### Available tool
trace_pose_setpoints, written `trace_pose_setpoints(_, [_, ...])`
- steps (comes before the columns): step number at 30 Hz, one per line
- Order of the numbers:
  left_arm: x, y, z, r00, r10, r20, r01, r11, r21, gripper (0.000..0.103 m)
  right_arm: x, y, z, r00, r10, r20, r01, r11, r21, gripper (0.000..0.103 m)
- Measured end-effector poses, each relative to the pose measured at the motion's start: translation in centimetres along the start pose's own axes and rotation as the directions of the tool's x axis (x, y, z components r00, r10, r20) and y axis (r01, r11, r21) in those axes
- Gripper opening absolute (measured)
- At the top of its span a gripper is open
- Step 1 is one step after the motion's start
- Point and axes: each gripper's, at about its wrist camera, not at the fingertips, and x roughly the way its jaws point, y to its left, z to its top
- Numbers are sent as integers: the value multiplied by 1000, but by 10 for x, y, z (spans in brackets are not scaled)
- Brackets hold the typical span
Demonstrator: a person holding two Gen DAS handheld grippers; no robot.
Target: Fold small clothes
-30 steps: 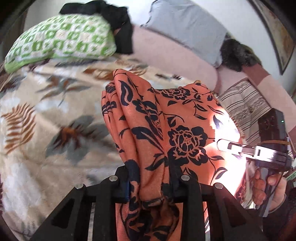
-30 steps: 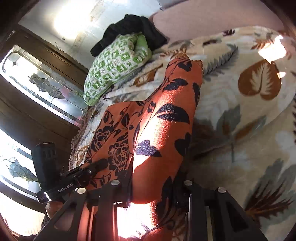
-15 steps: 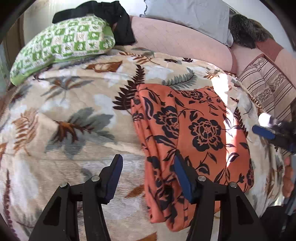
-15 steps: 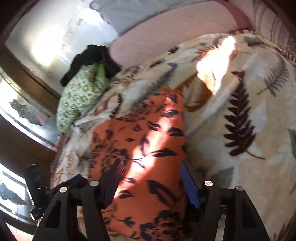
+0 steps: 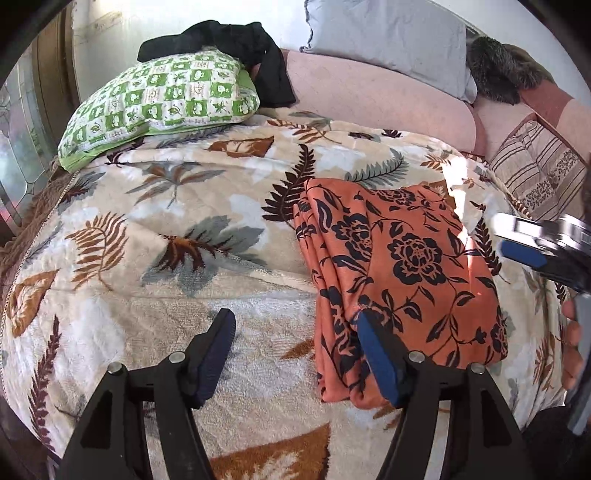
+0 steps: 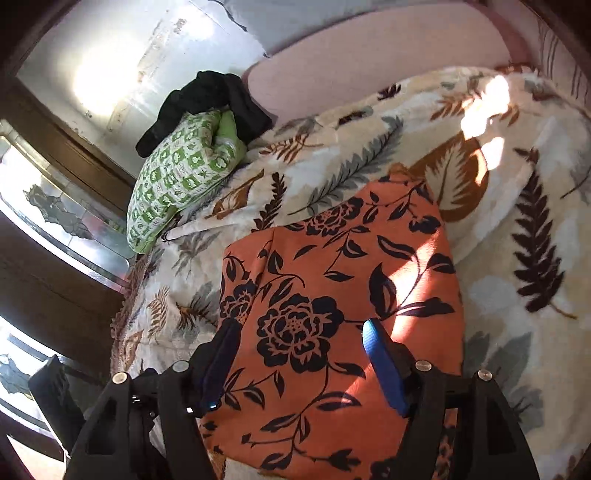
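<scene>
A bed under a leaf-print blanket [image 5: 155,229] fills the view, with a green checked pillow [image 5: 162,103] at ten o'clock and a black garment [image 5: 229,40] draped over it. A pink padded headboard [image 5: 369,107] runs across twelve o'clock, a grey pillow [image 5: 391,33] leaning on it below a white wall [image 6: 122,48]. Sunlight patches the blanket at two o'clock, and a patterned glass window [image 6: 55,214] in dark wood glows at nine o'clock.
</scene>
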Motion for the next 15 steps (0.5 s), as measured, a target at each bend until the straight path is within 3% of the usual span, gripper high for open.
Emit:
trace_pose_setpoints(3, [-15,-5,-7,1000,3,5,-3,1000,7,76,-40,11,-25,996,-63,56,66,997,-43,85])
trace_pose_setpoints(5, [-27,-9,-13,1000,14,17,-14,1000,5,78,-59,20,-44,991,-114,73,120,990,-80,86])
trace_pose_setpoints(7, [-38,-13,-20,999,32,27,-32,999,3,86,-75,23,-68,980,-181,78,189,975,-112,91])
trace_pose_setpoints(10, [-49,-20,-30,998,59,23,-59,998,15,86,-89,23,-103,962,-259,83,269,953,-142,103])
trace_pose_setpoints(15, [-64,-37,-44,999,40,23,-41,999,25,86,-99,28,-135,942,-331,62,336,919,-204,103])
